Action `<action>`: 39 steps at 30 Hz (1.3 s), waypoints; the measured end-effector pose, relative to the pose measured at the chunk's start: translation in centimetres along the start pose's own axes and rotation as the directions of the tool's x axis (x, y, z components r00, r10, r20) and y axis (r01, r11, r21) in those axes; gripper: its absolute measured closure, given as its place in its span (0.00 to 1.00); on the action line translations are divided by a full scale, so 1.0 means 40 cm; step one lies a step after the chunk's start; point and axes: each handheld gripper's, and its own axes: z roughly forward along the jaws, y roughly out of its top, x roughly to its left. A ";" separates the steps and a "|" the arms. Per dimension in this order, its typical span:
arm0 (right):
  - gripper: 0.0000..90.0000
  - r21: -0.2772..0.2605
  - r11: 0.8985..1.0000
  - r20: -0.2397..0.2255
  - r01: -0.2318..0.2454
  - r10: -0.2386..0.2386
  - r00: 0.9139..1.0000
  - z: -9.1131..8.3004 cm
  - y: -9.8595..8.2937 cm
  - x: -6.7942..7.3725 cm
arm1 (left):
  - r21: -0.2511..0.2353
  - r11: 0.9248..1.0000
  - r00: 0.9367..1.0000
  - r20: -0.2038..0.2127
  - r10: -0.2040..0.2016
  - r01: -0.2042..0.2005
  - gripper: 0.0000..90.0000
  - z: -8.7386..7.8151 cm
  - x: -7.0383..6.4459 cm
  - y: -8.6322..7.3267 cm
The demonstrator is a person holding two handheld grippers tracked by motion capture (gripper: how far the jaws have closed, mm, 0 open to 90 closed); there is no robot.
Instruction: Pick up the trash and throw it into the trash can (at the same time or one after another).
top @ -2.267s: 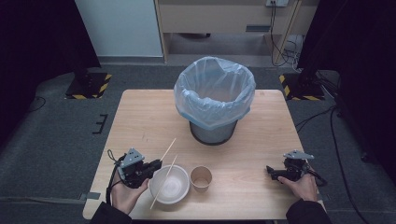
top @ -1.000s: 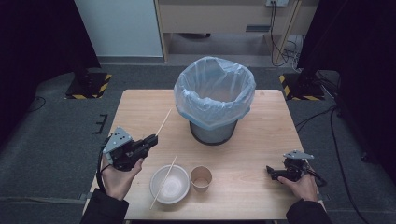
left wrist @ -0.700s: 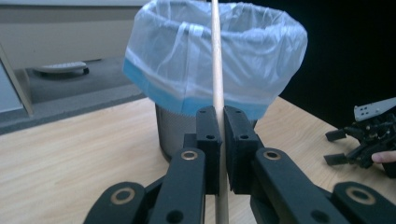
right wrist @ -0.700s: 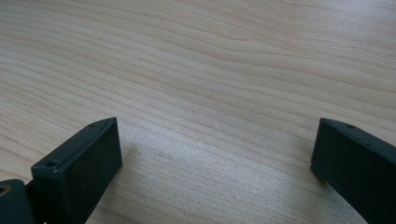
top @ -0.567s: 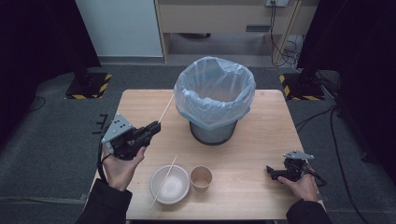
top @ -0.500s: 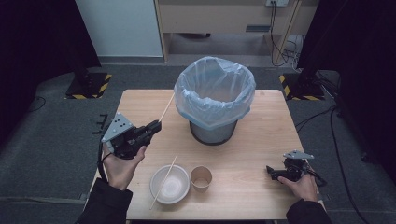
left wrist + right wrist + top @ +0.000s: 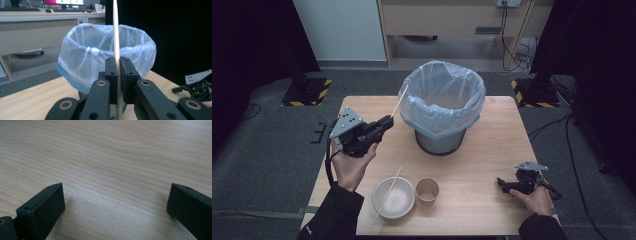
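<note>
Above the table's left half, the left gripper pinches a wooden chopstick between its jaws (pressed tight on the stick), its far end reaching to the rim of the lined bin. A second chopstick lies across the bowl, beside the paper cup. The right gripper rests low near the table's right edge, jaws spread wide.
</note>
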 end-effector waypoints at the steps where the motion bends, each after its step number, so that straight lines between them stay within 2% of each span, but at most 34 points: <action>1: 0.02 -0.001 1.000 0.001 -0.002 0.002 1.000 0.000 0.000 0.000 | -0.002 1.000 1.000 0.001 0.002 -0.002 0.95 0.002 -0.001 0.005; 17: 0.02 0.001 1.000 -0.001 -0.003 0.003 1.000 0.000 0.000 0.001 | -0.055 0.998 0.999 0.010 0.035 -0.034 0.95 0.046 -0.023 0.088; 20: 0.02 0.001 1.000 -0.001 -0.003 0.003 1.000 0.000 0.000 0.001 | -0.067 0.997 0.999 0.008 0.049 -0.048 0.95 0.065 -0.030 0.110; 28: 0.02 0.002 1.000 -0.002 -0.004 0.004 1.000 0.000 0.000 0.001 | -0.088 0.995 0.999 0.020 0.041 -0.039 0.95 0.106 -0.036 0.156; 33: 0.01 0.001 1.000 -0.002 -0.007 0.007 1.000 0.000 0.000 0.002 | -0.103 0.992 0.998 0.018 0.068 -0.066 0.95 0.143 -0.050 0.198; 39: 0.01 0.000 1.000 -0.002 -0.004 0.004 1.000 0.001 0.000 0.001 | -0.120 0.991 0.997 0.018 0.069 -0.067 0.95 0.168 -0.055 0.227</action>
